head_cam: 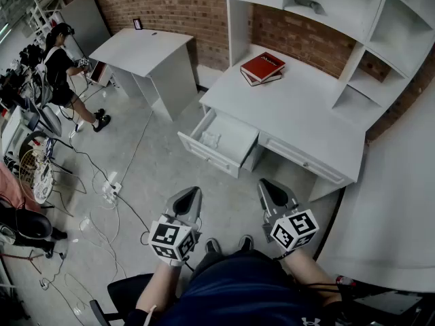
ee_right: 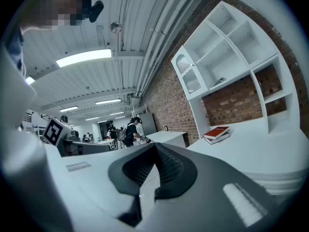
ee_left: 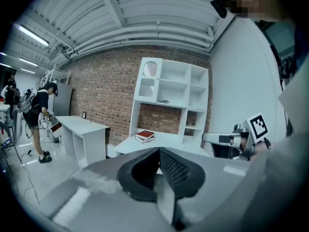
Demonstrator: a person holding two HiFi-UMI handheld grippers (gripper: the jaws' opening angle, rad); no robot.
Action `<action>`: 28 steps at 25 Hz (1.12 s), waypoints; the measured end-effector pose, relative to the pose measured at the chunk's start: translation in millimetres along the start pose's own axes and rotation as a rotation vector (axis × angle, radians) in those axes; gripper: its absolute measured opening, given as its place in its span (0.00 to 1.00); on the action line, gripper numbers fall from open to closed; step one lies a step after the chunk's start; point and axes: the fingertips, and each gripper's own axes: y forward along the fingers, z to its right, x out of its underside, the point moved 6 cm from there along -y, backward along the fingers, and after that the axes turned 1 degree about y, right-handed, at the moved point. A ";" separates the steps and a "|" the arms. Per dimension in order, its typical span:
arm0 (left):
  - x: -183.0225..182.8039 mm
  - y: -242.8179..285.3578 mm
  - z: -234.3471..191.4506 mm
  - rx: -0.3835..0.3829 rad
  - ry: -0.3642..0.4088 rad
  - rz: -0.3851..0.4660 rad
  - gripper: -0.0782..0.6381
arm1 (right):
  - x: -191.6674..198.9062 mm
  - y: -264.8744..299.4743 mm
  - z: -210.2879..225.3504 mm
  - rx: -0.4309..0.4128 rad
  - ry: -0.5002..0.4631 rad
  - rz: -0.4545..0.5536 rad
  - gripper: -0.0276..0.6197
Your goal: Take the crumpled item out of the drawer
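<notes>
A white desk (head_cam: 292,107) has its left drawer (head_cam: 234,156) pulled open. Inside the drawer lies a crumpled white item (head_cam: 209,140). Both grippers are held low in front of the person, well short of the drawer and above the floor. My left gripper (head_cam: 194,191) is shut with nothing in it; in its own view the jaws (ee_left: 158,151) meet at the tip. My right gripper (head_cam: 266,185) is also shut and empty, its jaws (ee_right: 154,146) closed together. The drawer's inside is hidden in both gripper views.
Red books (head_cam: 262,67) lie on the desk under a white shelf hutch (head_cam: 353,19). A second white desk (head_cam: 146,49) stands at the left by the brick wall. A person (head_cam: 61,73) stands at far left. Cables and a power strip (head_cam: 110,189) lie on the floor.
</notes>
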 end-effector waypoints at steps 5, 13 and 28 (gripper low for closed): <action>-6.4 13.2 8.8 -0.003 -0.001 -0.007 0.11 | -5.8 -0.8 13.5 -0.005 0.005 -0.003 0.05; -6.4 25.3 22.9 -0.026 0.005 -0.014 0.11 | -6.1 0.4 34.6 -0.023 -0.004 -0.025 0.05; 13.3 64.2 -30.3 -0.057 -0.058 -0.087 0.11 | 16.6 63.6 62.1 -0.005 0.044 -0.086 0.05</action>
